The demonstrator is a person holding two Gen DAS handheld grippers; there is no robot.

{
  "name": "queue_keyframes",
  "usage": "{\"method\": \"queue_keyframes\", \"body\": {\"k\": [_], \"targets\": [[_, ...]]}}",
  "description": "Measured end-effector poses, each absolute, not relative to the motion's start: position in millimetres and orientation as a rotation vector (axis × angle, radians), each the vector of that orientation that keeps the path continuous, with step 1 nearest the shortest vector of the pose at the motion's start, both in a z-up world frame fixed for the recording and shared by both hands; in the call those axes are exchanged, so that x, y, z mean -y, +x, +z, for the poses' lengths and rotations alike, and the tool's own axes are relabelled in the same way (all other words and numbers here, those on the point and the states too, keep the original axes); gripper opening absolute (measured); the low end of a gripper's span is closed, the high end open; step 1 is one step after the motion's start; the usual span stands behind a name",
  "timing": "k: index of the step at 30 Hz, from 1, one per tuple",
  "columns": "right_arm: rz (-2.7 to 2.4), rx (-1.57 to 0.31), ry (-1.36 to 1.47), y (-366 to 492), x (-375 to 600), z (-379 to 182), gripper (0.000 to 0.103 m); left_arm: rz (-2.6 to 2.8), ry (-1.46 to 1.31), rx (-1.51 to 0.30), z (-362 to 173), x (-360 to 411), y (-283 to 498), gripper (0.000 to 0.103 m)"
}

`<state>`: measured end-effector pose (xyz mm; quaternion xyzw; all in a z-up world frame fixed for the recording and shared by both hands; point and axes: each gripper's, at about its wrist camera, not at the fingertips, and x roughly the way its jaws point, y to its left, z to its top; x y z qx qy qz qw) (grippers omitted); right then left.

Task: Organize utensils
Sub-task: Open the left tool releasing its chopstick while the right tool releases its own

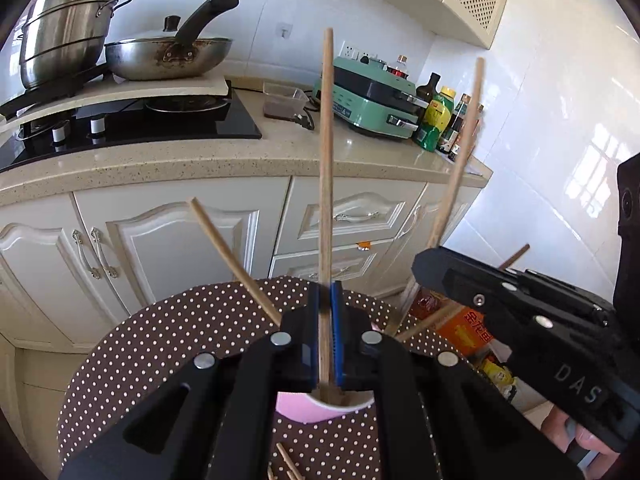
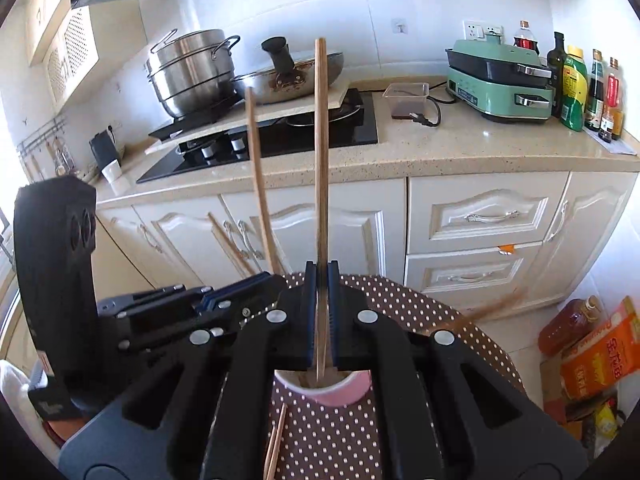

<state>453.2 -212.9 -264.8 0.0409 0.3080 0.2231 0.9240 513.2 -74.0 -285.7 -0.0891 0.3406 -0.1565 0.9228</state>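
A pink cup (image 1: pixel 320 410) stands on a round brown polka-dot table (image 1: pixel 160 340); it also shows in the right wrist view (image 2: pixel 340 392). My left gripper (image 1: pixel 326 320) is shut on an upright wooden chopstick (image 1: pixel 327 160) whose lower end is in the cup. My right gripper (image 2: pixel 320 308) is shut on another upright chopstick (image 2: pixel 321 160), its end also in the cup. Other chopsticks (image 1: pixel 236 260) lean out of the cup. Loose chopsticks (image 2: pixel 276 440) lie on the table in front of the cup. Each gripper sees the other beside it.
Behind the table is a kitchen counter (image 2: pixel 440 152) with white cabinets, a black hob (image 2: pixel 280 136), a steel pot (image 2: pixel 192 72), a wok (image 2: pixel 288 76), a green appliance (image 2: pixel 500 84) and bottles (image 2: pixel 576 88). Boxes and an oil bottle (image 2: pixel 568 324) stand on the floor at right.
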Motion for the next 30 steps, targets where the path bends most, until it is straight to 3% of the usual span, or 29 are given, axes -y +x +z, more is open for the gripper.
{"method": "queue_keyframes", "body": {"k": [21,22,24,30], "targets": [[0.368,-0.754,0.125,417.4,216.3,-292.0,0.007,-0.296,-0.078,-0.801,-293.9,73.5,473.7,0.007],[0.368,-0.754,0.127,416.5,215.9,-291.4,0.007,-0.291,-0.074,-0.804,-294.0,73.1,472.5,0.008],[0.366,-0.757,0.129,413.4,214.8,-291.0,0.007,-0.280,-0.066,-0.805,-293.5,71.8,468.3,0.021],[0.362,-0.761,0.136,403.2,210.1,-287.2,0.007,-0.265,-0.041,-0.788,-288.0,66.3,454.0,0.024]]}}
